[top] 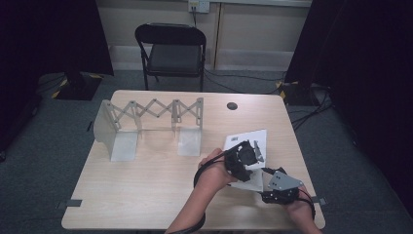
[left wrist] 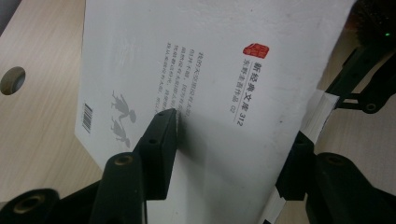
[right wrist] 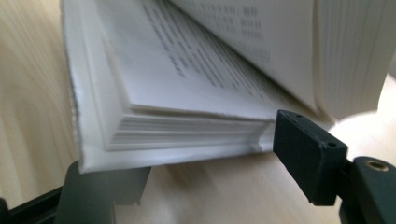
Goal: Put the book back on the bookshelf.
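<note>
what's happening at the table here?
A person is handling a white paperback book at the right side of the table with a gripper in each hand. The left gripper is clamped across the book, one jaw on the back cover by the barcode and printed text. The right gripper sits at the book's page edge, which has fanned open; whether it is gripping is unclear. An expanding metal book rack stands empty at the table's left.

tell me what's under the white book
Pale wooden table lies under the book, and one jaw of the right hand-held gripper reaches beneath its lower cover. The tabletop directly below is covered.
</note>
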Motion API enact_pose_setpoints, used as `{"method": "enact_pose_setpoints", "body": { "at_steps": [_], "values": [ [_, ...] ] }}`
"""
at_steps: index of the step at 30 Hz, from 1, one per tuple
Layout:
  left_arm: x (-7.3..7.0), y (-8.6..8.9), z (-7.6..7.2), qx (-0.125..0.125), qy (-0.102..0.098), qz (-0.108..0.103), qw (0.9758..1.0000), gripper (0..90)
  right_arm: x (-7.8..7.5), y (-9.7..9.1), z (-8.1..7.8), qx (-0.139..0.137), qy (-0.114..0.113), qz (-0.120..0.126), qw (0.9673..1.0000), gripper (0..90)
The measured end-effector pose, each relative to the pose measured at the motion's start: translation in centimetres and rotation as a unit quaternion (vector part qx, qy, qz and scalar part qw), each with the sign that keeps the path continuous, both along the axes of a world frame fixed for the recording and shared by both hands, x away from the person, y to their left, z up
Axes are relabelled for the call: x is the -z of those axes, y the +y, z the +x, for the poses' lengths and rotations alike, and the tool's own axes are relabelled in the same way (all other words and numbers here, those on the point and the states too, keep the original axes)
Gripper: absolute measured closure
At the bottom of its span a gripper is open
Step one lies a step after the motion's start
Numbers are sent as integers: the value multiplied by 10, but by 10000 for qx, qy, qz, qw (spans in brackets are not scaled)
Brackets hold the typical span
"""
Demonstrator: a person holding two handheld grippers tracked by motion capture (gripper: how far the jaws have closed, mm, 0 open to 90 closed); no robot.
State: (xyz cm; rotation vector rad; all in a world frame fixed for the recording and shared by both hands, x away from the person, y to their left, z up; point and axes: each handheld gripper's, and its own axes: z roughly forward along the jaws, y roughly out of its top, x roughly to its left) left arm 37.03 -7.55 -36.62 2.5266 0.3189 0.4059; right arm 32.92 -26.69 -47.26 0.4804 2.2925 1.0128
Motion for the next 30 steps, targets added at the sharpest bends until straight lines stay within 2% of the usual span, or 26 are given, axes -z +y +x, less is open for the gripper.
{"method": "enact_pose_setpoints", "body": {
  "at_steps": [3, 4, 5, 6, 7, 10, 11, 12, 13, 14, 15, 16, 17, 20, 21, 22, 23, 24, 26, 27, 28, 30],
  "values": [
    [-2, 1, -1, -32, -5, -14, 10000, 492, -8, 6, 0, -304, -324, -212, 9988, 317],
    [-2, 1, -1, -37, -4, -10, 10000, 490, -14, 10, 0, -578, -419, -476, 9963, 418],
    [-2, 1, -1, -20, -12, -30, 10000, 489, -15, 12, -1, -687, -508, -579, 9947, 457],
    [-2, 1, -1, -20, -12, -30, 10000, 486, -15, 12, -1, -687, -508, -579, 9947, 457],
    [-3, 1, -1, 18, -39, -73, 10000, 477, -19, 18, -7, -845, -676, -910, 9900, 532],
    [-5, 2, -1, 121, -93, -122, 9998, 426, -28, 20, -7, -796, -703, -886, 9904, 572],
    [-10, 9, -3, 65, -130, -394, 9991, 417, -39, 18, -5, -739, -549, -671, 9935, 597],
    [-10, 9, -3, 65, -130, -394, 9991, 399, -39, 18, -5, -739, -549, -671, 9935, 597],
    [-16, 22, -4, -122, -116, -675, 9976, 363, -50, 14, -3, -716, -452, -551, 9949, 621],
    [-16, 22, -4, -122, -116, -675, 9976, 336, -50, 14, -3, -716, -452, -551, 9949, 621],
    [-22, 36, -5, -248, -82, -839, 9961, 312, -55, 10, -1, -705, -373, -487, 9956, 632],
    [-22, 36, -5, -248, -82, -839, 9961, 299, -56, 7, 1, -697, -340, -445, 9960, 637],
    [-23, 45, -8, -344, 13, -928, 9951, 285, -58, 5, 2, -685, -319, -398, 9964, 641],
    [-23, 53, -10, -413, 5, -1022, 9939, 239, -63, 2, 6, -623, -207, -255, 9975, 648],
    [-24, 61, -12, -513, -22, -1213, 9913, 226, -69, 0, 8, -595, -129, -195, 9980, 655],
    [-24, 61, -12, -513, -22, -1213, 9913, 217, -69, 0, 8, -595, -129, -195, 9980, 655],
    [-26, 66, -13, -594, 32, -1316, 9895, 217, -70, -1, 10, -581, -75, -167, 9981, 658],
    [-26, 72, -14, -623, 95, -1298, 9895, 220, -74, -1, 11, -579, -56, -218, 9981, 668],
    [-25, 75, -14, -652, 96, -1250, 9900, 224, -76, -1, 12, -569, -38, -215, 9981, 670],
    [-19, 82, -14, -697, 204, -1254, 9894, 221, -80, -2, 13, -573, -11, -199, 9982, 687],
    [-19, 82, -14, -697, 204, -1254, 9894, 221, -80, -2, 13, -573, -11, -199, 9982, 687],
    [-9, 89, -13, -817, 273, -1290, 9879, 217, -85, -4, 14, -599, 33, -131, 9981, 700]
  ]
}}
